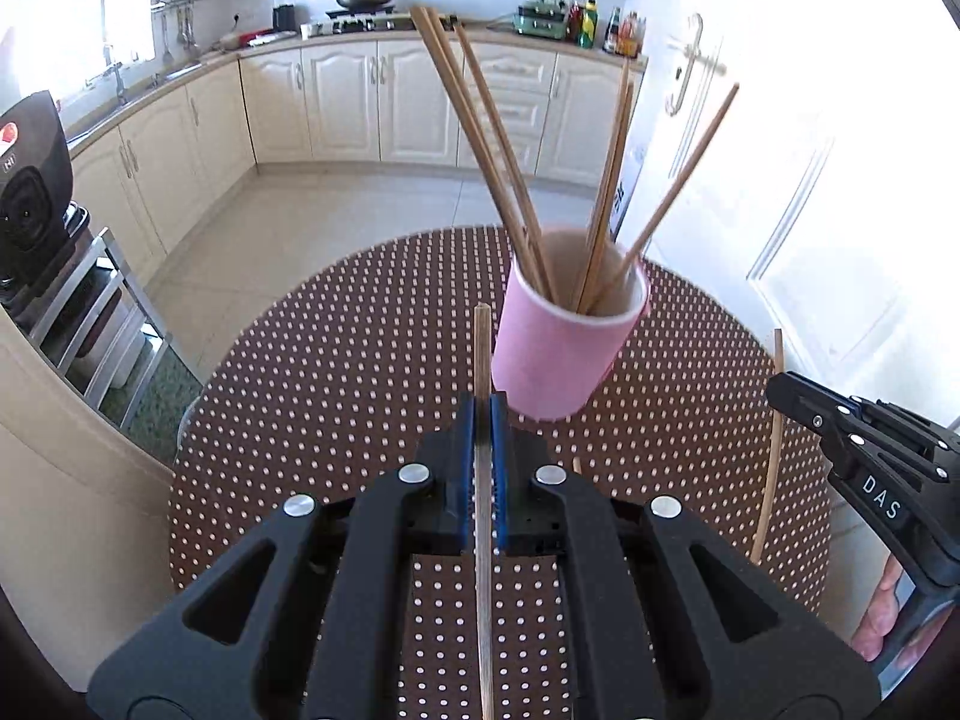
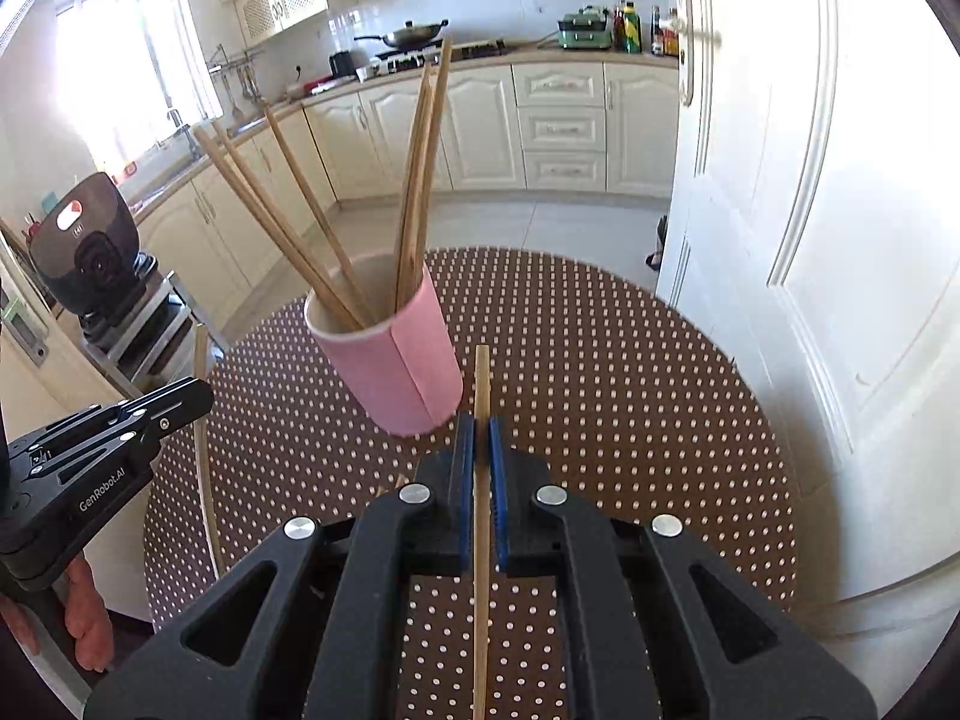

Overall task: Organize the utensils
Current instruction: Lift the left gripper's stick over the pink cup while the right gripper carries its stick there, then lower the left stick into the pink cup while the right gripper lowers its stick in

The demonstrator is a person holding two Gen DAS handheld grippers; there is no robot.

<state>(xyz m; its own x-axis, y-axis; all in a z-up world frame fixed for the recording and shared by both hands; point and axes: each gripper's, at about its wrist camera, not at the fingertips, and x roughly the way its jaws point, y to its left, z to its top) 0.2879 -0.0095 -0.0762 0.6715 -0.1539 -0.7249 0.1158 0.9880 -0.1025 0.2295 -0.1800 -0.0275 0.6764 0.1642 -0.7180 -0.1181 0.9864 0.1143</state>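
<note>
Wooden chopstick [image 1: 482, 354] clamped in left gripper [image 1: 482, 414]; right gripper [image 2: 481, 435] pinches another wooden chopstick [image 2: 481, 384] (pink cylindrical cup [image 1: 558, 348] nearby).

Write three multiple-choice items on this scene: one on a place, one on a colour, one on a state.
1. Where does the cup stand?
A. on the dotted table
B. on the floor
C. on the kitchen counter

2. What colour is the cup outside?
A. green
B. pink
C. black

3. What is the right gripper doing?
A. standing open and empty
B. shut on a spoon
C. shut on a chopstick

Answers: 1 A, its base rests on the dotted cloth; 2 B, its wall is pink; 3 C, the blue pads pinch a wooden stick.
</note>
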